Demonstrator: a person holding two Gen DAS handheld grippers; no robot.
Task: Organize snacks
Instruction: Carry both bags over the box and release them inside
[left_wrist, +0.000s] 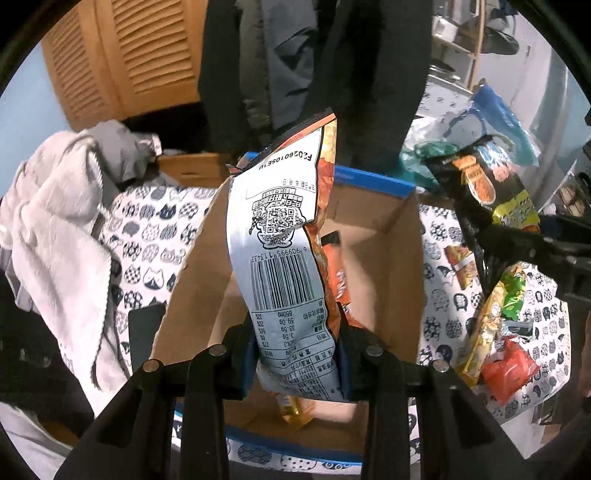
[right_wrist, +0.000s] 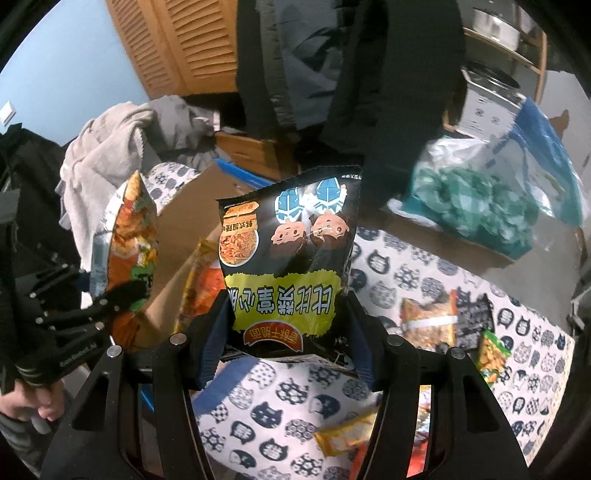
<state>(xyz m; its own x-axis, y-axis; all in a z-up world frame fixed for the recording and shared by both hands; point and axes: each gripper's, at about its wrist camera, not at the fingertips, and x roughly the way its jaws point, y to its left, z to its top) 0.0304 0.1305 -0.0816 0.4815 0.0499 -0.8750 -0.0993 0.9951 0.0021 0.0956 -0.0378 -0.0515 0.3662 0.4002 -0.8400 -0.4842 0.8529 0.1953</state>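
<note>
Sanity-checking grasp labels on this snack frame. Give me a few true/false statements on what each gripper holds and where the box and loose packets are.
1. The left gripper is shut on the silver-backed orange snack bag. True.
2. The right gripper is empty. False: it grips the black snack bag.
3. The left gripper's bag hangs over the open cardboard box. True.
4. The cardboard box is empty. False: an orange packet lies in it.
5. Loose snack packets lie on the cat-print cloth. True.
</note>
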